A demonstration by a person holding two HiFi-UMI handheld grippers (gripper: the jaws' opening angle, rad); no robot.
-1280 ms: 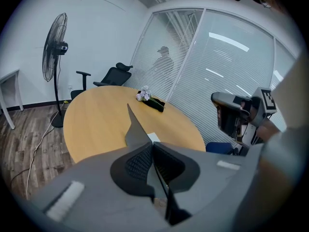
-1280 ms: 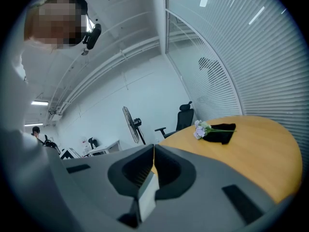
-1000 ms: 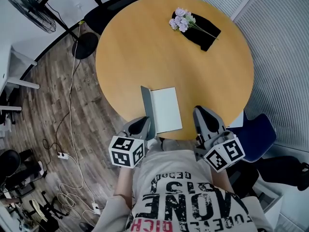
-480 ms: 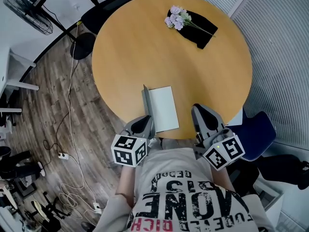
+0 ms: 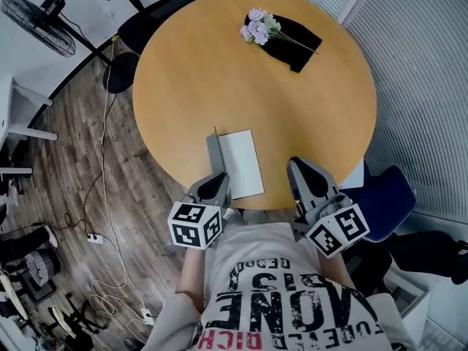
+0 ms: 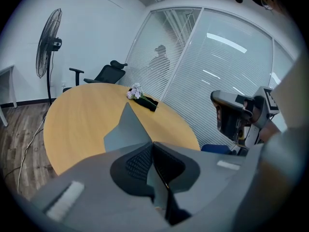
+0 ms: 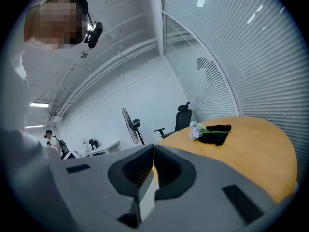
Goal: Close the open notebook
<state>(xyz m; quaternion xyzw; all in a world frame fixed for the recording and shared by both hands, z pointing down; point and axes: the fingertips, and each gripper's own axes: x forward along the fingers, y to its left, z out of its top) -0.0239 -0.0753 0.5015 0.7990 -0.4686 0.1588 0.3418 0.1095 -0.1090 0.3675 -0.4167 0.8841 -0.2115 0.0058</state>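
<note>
The notebook (image 5: 241, 163) lies open near the front edge of the round wooden table (image 5: 190, 86), its white page facing up. Its grey left cover (image 5: 214, 158) stands almost upright. My left gripper (image 5: 214, 187) is shut on the near end of that cover. In the left gripper view the cover (image 6: 126, 129) rises as a thin grey sheet straight out of the shut left gripper (image 6: 153, 146). My right gripper (image 5: 307, 180) hovers at the table edge to the right of the notebook, apart from it. In the right gripper view the right gripper (image 7: 153, 151) is shut and holds nothing.
A bunch of pale flowers (image 5: 256, 26) lies on a black cloth (image 5: 294, 41) at the table's far side. Black office chairs (image 5: 146, 9) stand behind the table, a blue chair (image 5: 384, 196) at the right, a floor fan (image 5: 36, 20) and cables at the left.
My left gripper has shifted a little to the left with the cover in it, and the cover stands slightly steeper. The right gripper has kept still.
</note>
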